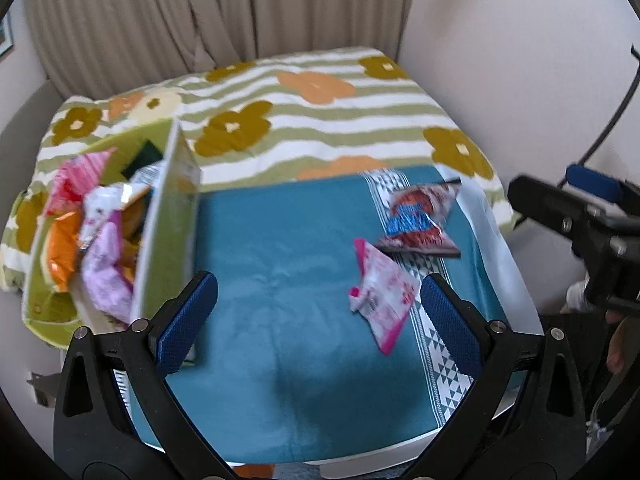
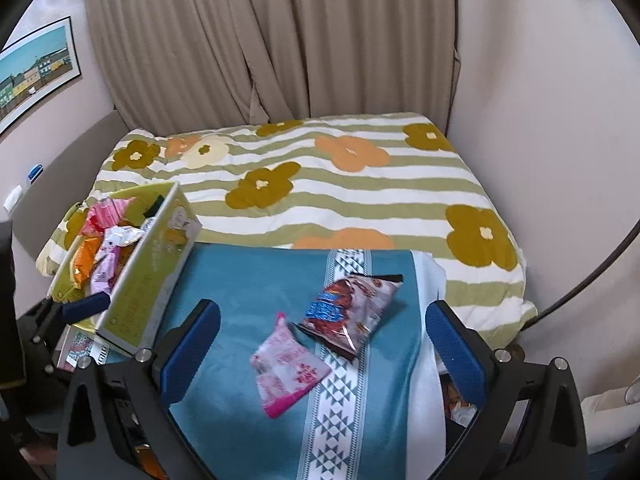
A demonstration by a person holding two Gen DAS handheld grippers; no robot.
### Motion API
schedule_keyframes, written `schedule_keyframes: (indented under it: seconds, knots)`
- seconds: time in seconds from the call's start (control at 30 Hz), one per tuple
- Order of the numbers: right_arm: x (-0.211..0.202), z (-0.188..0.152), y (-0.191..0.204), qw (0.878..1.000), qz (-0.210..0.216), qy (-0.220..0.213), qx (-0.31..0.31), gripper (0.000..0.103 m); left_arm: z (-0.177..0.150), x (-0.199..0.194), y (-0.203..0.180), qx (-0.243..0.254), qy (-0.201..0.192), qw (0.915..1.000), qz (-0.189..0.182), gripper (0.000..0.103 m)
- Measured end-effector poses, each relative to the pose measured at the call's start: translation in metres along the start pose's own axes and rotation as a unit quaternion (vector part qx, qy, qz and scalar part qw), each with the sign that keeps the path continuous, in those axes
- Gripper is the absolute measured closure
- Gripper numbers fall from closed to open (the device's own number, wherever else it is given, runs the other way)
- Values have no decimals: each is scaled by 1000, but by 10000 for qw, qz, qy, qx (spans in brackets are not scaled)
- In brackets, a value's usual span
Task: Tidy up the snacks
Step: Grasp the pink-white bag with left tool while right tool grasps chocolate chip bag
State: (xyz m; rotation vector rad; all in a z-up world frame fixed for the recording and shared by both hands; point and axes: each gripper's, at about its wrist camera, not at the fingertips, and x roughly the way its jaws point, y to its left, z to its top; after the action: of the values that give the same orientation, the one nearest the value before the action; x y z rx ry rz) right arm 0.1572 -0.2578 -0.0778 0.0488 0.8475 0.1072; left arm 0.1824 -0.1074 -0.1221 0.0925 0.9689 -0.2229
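A pink-and-white snack packet (image 1: 382,300) (image 2: 286,364) and a red-and-blue snack bag (image 1: 420,216) (image 2: 348,312) lie on the teal cloth (image 1: 280,264) (image 2: 240,280). A green box (image 1: 168,224) (image 2: 144,280) at the left holds several snack packets (image 1: 96,232) (image 2: 104,248). My left gripper (image 1: 318,320) is open and empty above the cloth, with the pink packet just inside its right finger. My right gripper (image 2: 322,344) is open and empty, hovering over both loose packets; it also shows at the right edge of the left wrist view (image 1: 592,216).
A bed with a green-striped flowered duvet (image 1: 320,120) (image 2: 320,184) lies behind the cloth. Beige curtains (image 2: 280,40) hang at the back. A framed picture (image 2: 36,68) is on the left wall. A plain wall (image 2: 540,120) bounds the right side.
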Motion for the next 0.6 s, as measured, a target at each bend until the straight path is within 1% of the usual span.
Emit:
schedule_keyframes:
  seconds: [0.07, 0.2, 0.37, 0.47, 0.53, 0.6]
  knots:
    - [9, -2, -7, 9999, 24, 108, 19, 1, -3, 15, -6, 50, 139, 9999, -80, 2]
    - [33, -6, -24, 9991, 214, 259, 254, 1, -8, 52, -16, 159, 445, 9985, -261, 2]
    - [70, -8, -40, 9968, 402, 521, 464, 1, -12, 90, -26, 353, 739, 9953, -507, 2]
    - [94, -9, -46, 9948, 436, 715, 581, 1, -14, 108, -35, 624, 872, 9922, -643, 2]
    - [107, -10, -50, 9932, 486, 818, 673, 1, -16, 120, -43, 884, 978, 9885, -743, 2]
    - [123, -11, -54, 9909, 532, 952, 787, 1, -20, 131, -51, 1109, 1048, 9853, -762, 2]
